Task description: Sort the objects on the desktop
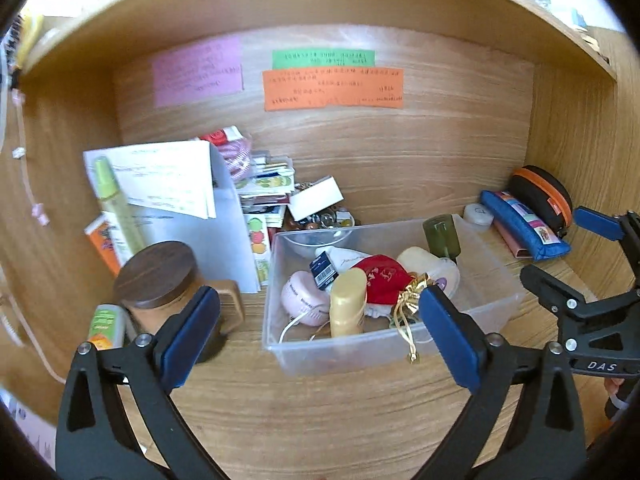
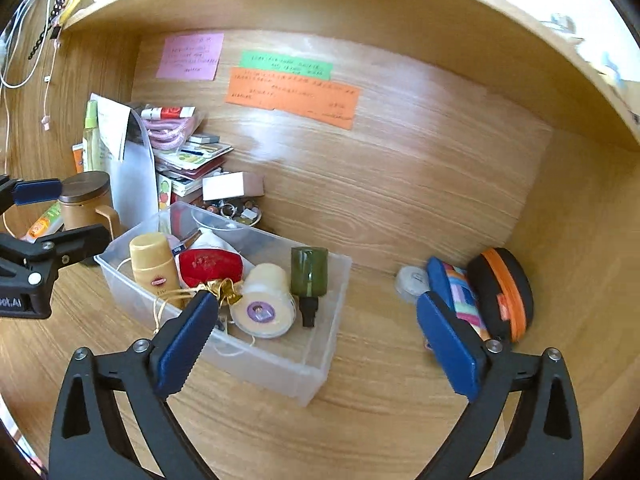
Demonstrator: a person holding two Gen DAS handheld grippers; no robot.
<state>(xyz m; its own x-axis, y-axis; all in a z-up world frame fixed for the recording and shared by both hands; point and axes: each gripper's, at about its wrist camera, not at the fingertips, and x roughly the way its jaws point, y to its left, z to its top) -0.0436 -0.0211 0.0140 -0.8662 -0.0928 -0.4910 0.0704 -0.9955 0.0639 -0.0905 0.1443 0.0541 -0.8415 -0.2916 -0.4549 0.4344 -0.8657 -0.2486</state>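
Both your left gripper (image 1: 320, 332) and right gripper (image 2: 316, 344) stand wide apart and empty, with the clear bin (image 1: 384, 344) just ahead on the desk (image 1: 320, 420).

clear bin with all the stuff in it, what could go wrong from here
1. The gold ribbon from the red pouch hangs over the clear bin front wall; either open gripper could snag it and drag the pouch out.
2. The green spray bottle leans head-down against the bin's wall and may topple if the bin gets nudged.
3. The paper stack behind looks loosely piled and could slide.
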